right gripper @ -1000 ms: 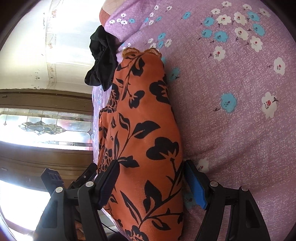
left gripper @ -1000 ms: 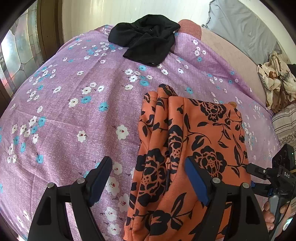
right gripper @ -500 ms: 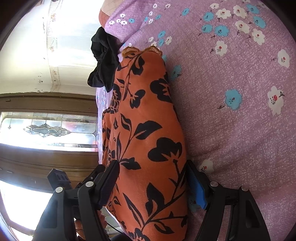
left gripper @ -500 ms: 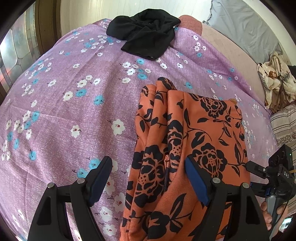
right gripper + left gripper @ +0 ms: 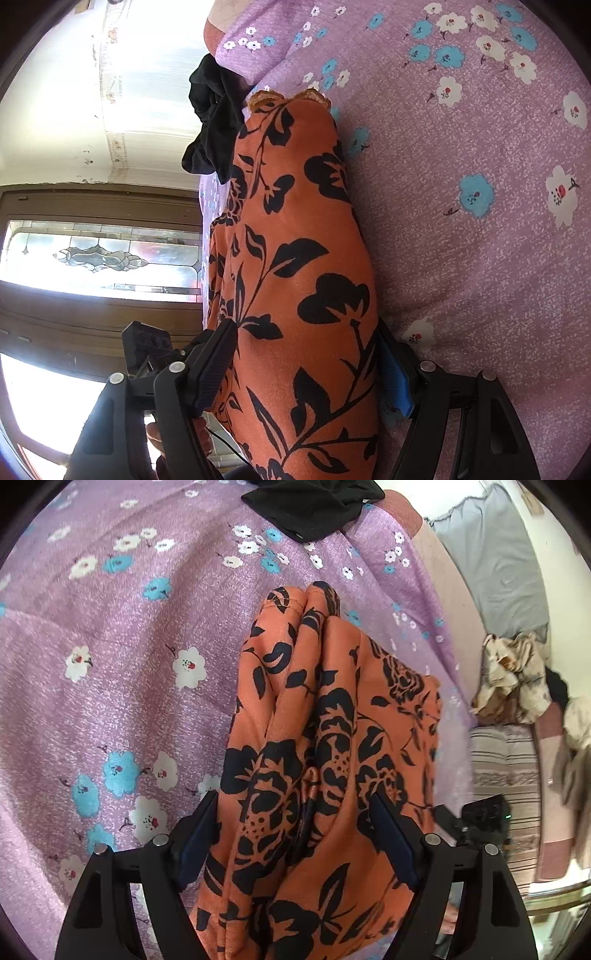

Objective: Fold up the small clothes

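An orange garment with black flowers point(image 5: 325, 738) lies folded on the purple flowered bedsheet point(image 5: 122, 664). My left gripper point(image 5: 299, 845) is open, its fingers straddling the garment's near left end, with bunched folds between them. My right gripper point(image 5: 306, 369) is open, its fingers straddling the garment's other near end point(image 5: 295, 258), the blue-padded finger point(image 5: 395, 376) against the sheet. The right gripper also shows in the left wrist view point(image 5: 480, 823).
A black garment point(image 5: 314, 506) lies bunched at the far end of the bed, also in the right wrist view point(image 5: 214, 122). A grey pillow point(image 5: 495, 561), a crumpled cream cloth point(image 5: 509, 675) and striped bedding point(image 5: 502, 768) lie to the right. A stained-glass window point(image 5: 99, 254) is beside the bed.
Both grippers have moved forward over the orange garment, so its near ends now sit deeper between the open fingers. The left end has bunched up higher.
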The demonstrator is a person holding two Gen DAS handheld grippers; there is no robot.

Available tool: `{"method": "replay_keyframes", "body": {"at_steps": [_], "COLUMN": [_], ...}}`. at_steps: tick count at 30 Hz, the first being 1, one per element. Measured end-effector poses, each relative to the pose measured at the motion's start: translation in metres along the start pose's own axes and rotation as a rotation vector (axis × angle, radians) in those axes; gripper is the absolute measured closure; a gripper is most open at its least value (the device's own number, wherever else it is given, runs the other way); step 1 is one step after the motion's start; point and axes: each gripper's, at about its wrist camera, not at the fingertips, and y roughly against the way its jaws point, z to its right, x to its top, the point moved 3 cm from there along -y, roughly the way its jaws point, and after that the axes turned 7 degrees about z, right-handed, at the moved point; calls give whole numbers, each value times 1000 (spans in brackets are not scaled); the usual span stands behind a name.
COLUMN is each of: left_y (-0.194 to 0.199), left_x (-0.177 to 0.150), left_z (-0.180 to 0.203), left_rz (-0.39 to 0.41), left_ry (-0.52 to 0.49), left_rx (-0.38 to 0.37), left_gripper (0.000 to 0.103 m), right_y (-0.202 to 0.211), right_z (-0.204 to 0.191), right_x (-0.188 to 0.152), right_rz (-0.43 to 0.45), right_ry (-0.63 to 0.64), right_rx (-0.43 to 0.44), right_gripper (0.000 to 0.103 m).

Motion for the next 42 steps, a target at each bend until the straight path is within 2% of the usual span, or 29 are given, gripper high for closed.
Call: {"method": "replay_keyframes", "body": {"at_steps": [5,9,11,17,20,24,27,29,31,32,34,36,37,38,39,40,42], "left_y": [1,9,20,17,11,20,13,15,21,22,17,13,12,12,12,12,6], "left_x": [1,3,5,1,-3,2,-4,-5,-5,-5,-8,-10,-10,-10,-11,-12,-14], "left_z": [-4,-8,-13,-11,-3,-8,-5,2,4,5,4,2,3,3,2,3,8], "left_rz": [-16,4,33,-10,-41,7,-34,-3,28,43,34,31,32,33,33,34,26], "left_ry": [29,23,16,-53,-59,-29,-80,-121,-135,-154,-184,-169,-168,-168,-168,-168,-156], "left_rx": [-37,-1,52,95,64,53,80,115,125,150,205,209,210,212,215,214,195], "left_gripper": [22,23,22,18,17,17,18,18,18,18,18,17,17,17,17,17,17], "right_y": [0,-4,-5,-6,-6,0,19,40,55,60,54,32,13,2,-4,-3,3], "right_z": [-8,-19,-21,-17,-17,-17,-28,-47,-69,-80,-93,-85,-72,-60,-51,-50,-59], "right_x": [-5,-13,-15,-12,-11,-3,10,17,18,16,12,9,8,8,9,13,19], "right_rz": [11,13,14,3,2,-26,59,182,267,303,299,226,169,131,126,146,144], "right_ry": [58,142,162,129,127,71,130,255,360,418,492,481,451,425,399,381,372], "right_rx": [-11,-51,-65,-55,-54,-74,-127,-143,-95,-77,-84,-117,-185,-228,-237,-207,-197], "right_gripper": [27,28,28,28,28,27,27,27,34,48,67,67,68,73,74,74,73]}}
